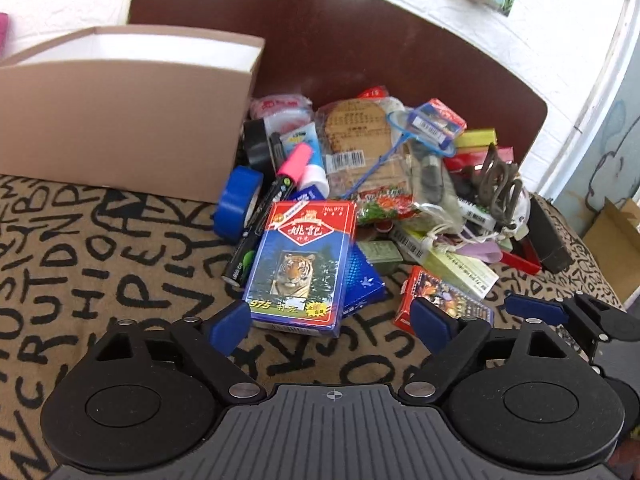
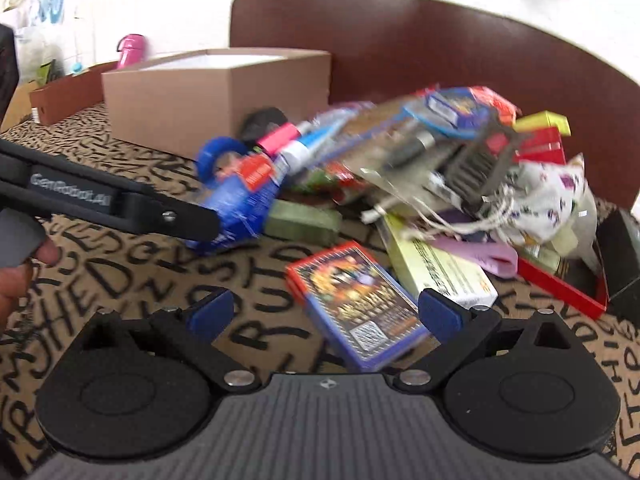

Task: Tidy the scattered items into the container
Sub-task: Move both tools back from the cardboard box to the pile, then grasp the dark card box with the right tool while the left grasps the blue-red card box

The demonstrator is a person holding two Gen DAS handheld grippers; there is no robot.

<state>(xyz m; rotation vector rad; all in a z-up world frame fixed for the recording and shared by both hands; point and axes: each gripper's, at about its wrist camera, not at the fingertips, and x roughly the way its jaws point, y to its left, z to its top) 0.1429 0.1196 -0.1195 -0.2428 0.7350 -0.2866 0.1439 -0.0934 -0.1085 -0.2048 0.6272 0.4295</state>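
Nearest the left tool (image 1: 334, 322), a blue tiger card box (image 1: 302, 264) lies flat on the lettered cloth (image 1: 80, 280), its near end between the spread blue pads (image 1: 228, 326) with no pad seen pressing on it, so the tool is released. The right tool (image 2: 326, 316) is likewise released, its wide fingers either side of a red-edged card box (image 2: 356, 300) without touching it. Judging by this, the step in hand is reaching for a first pick. Next, each tool must settle over its box and close across the narrow sides.

Beyond lies the heap (image 1: 400, 168): a blue tape roll (image 1: 236, 204), a pink-capped marker (image 1: 280, 184), packets and a cloth pouch (image 2: 548, 196). The brown container (image 1: 120, 112) stands at the back left, open-topped. Its floor is hidden, and the right view is blurred, so many items in the heap cannot be told apart.
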